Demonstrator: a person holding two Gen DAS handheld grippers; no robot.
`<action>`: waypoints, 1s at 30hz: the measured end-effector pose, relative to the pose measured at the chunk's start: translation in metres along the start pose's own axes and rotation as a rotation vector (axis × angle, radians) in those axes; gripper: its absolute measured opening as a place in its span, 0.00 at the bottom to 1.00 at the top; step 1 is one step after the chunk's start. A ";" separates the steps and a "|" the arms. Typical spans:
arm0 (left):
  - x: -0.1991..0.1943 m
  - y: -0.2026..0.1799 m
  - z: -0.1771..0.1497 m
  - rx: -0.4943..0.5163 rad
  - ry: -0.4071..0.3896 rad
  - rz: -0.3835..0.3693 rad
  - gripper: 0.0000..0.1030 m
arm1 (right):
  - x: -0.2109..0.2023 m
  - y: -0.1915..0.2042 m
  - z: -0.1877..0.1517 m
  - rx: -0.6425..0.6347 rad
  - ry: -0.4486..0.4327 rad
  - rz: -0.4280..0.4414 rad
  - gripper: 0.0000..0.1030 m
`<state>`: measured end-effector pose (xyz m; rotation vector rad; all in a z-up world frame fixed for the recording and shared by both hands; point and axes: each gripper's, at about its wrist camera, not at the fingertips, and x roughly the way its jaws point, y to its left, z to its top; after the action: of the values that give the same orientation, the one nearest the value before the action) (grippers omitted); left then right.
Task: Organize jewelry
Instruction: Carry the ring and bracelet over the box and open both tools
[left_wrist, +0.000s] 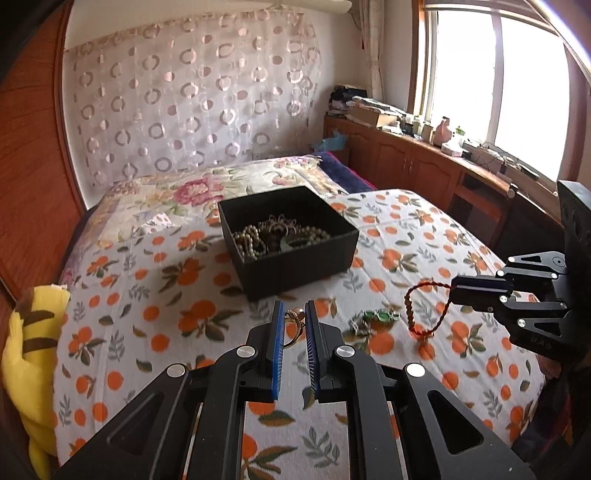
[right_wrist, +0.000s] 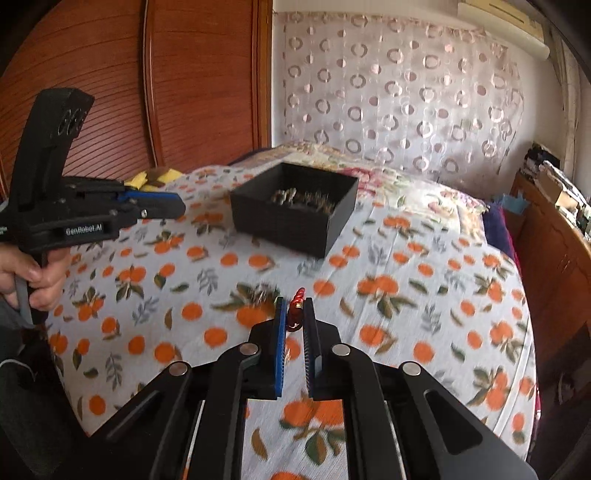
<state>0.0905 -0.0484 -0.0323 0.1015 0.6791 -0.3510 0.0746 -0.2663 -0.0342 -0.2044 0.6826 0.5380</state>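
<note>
- Left wrist view: I count one black box (left_wrist: 291, 236) on the bedspread (left_wrist: 147, 295), holding a heap of beaded necklaces (left_wrist: 280, 236). Nearer than the box, my left gripper (left_wrist: 294, 319) stands narrowly apart around a gold ring (left_wrist: 294, 325); right of it lies one green-stone piece (left_wrist: 376, 317). My right gripper (left_wrist: 455, 293) pinches one red cord bracelet (left_wrist: 424, 308).
- Right wrist view: the same box (right_wrist: 295, 210) lies ahead; the right gripper (right_wrist: 294, 314) is clamped on the red bracelet (right_wrist: 295, 308).

The marking "GenRobot.AI" is printed in white on the black body of the left gripper (right_wrist: 162, 206), at 9 o'clock in the right wrist view. No other legible text is found.
</note>
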 end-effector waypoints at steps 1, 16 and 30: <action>0.001 0.000 0.002 0.000 -0.003 0.002 0.10 | 0.001 -0.002 0.005 0.002 -0.007 0.000 0.09; 0.009 0.014 0.008 -0.034 -0.017 0.013 0.10 | 0.021 -0.014 0.074 0.031 -0.113 0.008 0.09; 0.019 0.024 0.034 -0.032 -0.036 0.027 0.10 | 0.081 -0.029 0.109 0.083 -0.071 0.032 0.13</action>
<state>0.1329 -0.0382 -0.0187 0.0736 0.6466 -0.3156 0.2014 -0.2200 -0.0037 -0.0962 0.6387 0.5444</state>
